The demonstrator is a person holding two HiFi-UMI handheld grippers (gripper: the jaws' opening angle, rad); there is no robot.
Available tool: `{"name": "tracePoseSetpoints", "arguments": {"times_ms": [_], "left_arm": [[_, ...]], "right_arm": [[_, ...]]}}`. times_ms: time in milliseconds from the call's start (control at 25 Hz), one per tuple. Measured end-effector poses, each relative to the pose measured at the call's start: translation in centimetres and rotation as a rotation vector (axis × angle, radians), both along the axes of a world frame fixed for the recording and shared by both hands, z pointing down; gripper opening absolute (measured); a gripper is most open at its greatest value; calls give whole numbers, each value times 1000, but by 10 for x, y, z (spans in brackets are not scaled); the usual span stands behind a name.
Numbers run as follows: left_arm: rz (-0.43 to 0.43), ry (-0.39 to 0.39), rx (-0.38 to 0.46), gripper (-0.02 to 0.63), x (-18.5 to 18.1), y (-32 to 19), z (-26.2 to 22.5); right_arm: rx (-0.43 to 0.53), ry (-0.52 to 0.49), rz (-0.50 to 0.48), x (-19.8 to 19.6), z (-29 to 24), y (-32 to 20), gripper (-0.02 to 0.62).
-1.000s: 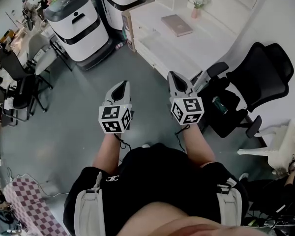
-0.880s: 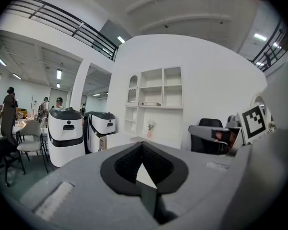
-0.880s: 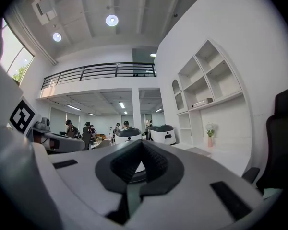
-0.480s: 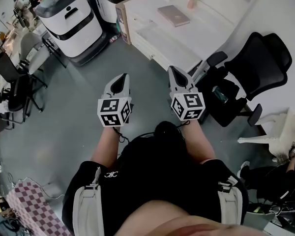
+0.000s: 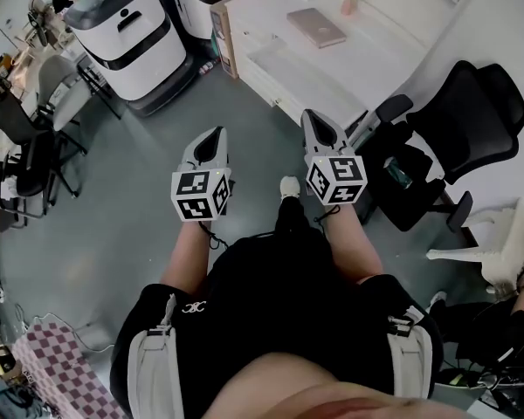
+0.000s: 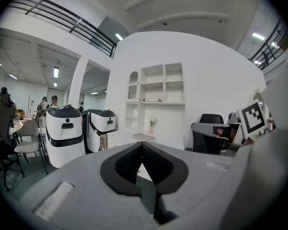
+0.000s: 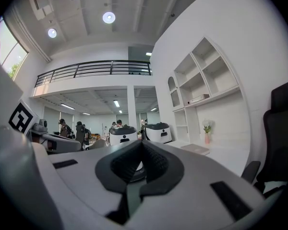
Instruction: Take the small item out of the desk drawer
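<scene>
A white desk (image 5: pixel 332 77) carries a flat book (image 5: pixel 315 26) and a small pink vase (image 5: pixel 349 5). On the grey floor (image 5: pixel 122 216) stand a big white machine (image 5: pixel 127 33) and a black office chair (image 5: pixel 458 125).

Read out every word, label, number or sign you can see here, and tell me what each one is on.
No words or numbers are readable.
Left claw, marker cube: black-and-white square pattern, no letters.
Right claw, marker cube: same kind of pattern, no letters.
Black garment: small white emblem, too small to read.
Book on the white desk: no legible print.
</scene>
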State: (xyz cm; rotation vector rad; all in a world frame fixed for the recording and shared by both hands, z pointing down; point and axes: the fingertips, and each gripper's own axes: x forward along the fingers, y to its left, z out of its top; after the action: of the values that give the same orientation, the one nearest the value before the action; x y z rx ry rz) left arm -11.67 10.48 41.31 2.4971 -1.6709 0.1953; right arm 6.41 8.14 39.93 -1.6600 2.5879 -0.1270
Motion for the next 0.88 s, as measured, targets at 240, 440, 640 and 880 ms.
{"name": "tracePoseSetpoints", "arguments": {"times_ms": [240, 440, 640, 880], "left_arm": [[-12, -20, 2, 14, 4, -47, 2], [-37, -26, -15, 14, 9, -105, 11], [-65, -35, -33, 14, 13, -170, 7], [-103, -52, -56, 14, 29, -255, -6]], "right_arm": [[-2, -23, -14, 4, 5, -55, -3], [-16, -25, -44, 8, 14, -120, -3], [-30, -31, -64, 16, 11, -195, -3], [-63, -30, -113, 25, 8, -286, -3]]}}
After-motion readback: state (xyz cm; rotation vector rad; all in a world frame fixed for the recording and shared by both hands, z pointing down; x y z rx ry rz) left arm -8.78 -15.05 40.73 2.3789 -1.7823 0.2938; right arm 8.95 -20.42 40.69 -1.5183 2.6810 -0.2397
